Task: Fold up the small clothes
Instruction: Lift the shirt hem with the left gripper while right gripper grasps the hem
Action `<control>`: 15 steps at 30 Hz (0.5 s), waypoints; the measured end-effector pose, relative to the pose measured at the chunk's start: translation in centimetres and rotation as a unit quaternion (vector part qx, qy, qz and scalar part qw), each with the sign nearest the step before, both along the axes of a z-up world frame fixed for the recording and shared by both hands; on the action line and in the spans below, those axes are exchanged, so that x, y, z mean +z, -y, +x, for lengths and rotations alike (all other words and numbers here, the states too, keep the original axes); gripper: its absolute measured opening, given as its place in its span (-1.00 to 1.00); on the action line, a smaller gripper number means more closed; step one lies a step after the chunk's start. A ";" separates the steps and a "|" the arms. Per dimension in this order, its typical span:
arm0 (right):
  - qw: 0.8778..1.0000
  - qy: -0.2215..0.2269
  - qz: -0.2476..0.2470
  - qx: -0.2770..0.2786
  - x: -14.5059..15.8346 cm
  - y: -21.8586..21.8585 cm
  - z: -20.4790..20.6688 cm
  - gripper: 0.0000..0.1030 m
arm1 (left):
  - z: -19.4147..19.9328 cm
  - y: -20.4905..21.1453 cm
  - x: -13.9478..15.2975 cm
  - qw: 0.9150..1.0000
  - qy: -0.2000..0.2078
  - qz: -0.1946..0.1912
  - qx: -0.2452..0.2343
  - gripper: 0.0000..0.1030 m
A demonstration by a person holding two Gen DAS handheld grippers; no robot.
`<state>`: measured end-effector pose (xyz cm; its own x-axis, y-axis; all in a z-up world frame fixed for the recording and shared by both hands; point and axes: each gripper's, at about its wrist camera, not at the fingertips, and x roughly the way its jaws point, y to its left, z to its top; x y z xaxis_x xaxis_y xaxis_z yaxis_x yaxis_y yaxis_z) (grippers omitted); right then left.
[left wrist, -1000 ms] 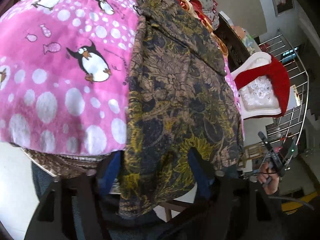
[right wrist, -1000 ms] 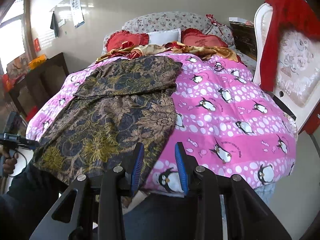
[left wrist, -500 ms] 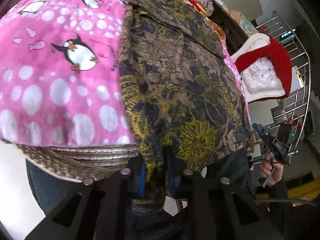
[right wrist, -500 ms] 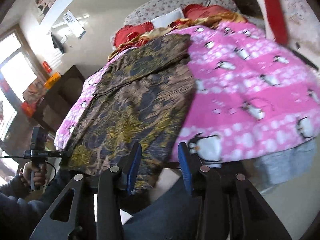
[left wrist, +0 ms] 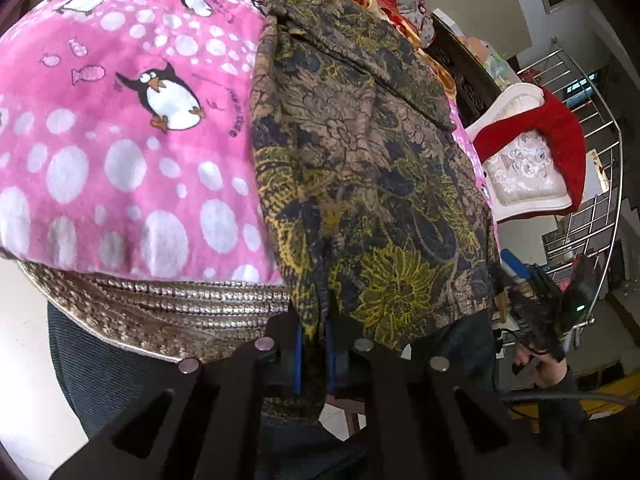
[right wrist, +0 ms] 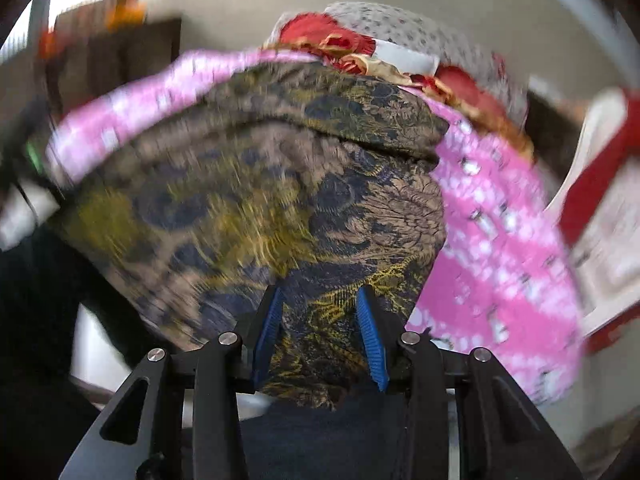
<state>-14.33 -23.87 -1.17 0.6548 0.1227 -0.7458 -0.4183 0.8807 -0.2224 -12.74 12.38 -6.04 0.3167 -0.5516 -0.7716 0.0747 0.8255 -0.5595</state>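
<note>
A brown, navy and yellow floral garment (left wrist: 360, 160) lies lengthwise on a pink penguin blanket (left wrist: 100, 140), its hem hanging over the near bed edge. My left gripper (left wrist: 314, 326) is shut on the hem's left corner, and the cloth bunches between its blue pads. In the blurred right wrist view the same garment (right wrist: 280, 180) fills the middle. My right gripper (right wrist: 320, 300) stands at the hem's right corner with its jaws apart. Fabric lies between its blue pads (right wrist: 370, 332), which do not press on it.
A white chair draped in red cloth (left wrist: 528, 168) stands beside the bed, with a metal railing (left wrist: 600, 200) behind it. Red pillows (right wrist: 320, 36) lie at the bed's head. A woven mattress edge (left wrist: 160, 300) shows under the blanket. A person's hand (left wrist: 540, 364) holds the right gripper.
My left gripper's jaws closed on the hem corner. The right gripper swung left and down from the blanket's edge onto the garment's hem, rolling as it went.
</note>
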 end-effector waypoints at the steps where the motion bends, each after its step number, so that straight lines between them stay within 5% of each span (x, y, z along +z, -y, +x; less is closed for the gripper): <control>1: 1.000 0.000 -0.027 0.007 -0.8 -0.7 -0.1 -0.32 | 0.0 -0.1 0.1 1.000 0.000 0.003 -0.002 -0.84; 3: 0.999 -0.006 -0.051 0.004 -1.8 -1.0 -0.1 -0.34 | -0.1 -0.4 0.1 1.000 0.001 0.004 0.001 -0.84; 4: 0.999 -0.006 -0.045 -0.004 -1.6 -0.6 -0.1 -0.51 | -0.1 -0.6 0.1 1.000 0.003 0.002 0.004 -0.84; 6: 0.999 -0.004 -0.022 -0.039 -0.6 1.3 -0.2 -0.75 | -0.2 -0.8 0.0 1.000 0.005 -0.003 0.009 -0.84; 10: 0.988 -0.026 0.055 -0.143 1.7 8.8 -1.0 -0.79 | -0.4 -0.8 -0.3 1.000 0.008 -0.015 0.012 -0.84; 12: 0.975 -0.083 0.122 -0.169 1.1 12.7 -1.2 -0.79 | -0.2 -0.8 -0.3 1.000 0.007 -0.020 0.007 -0.84; 15: 0.935 -0.146 0.228 -0.229 -0.2 18.1 -1.8 -0.76 | 0.0 -0.8 -0.3 1.000 0.004 -0.021 0.000 -0.83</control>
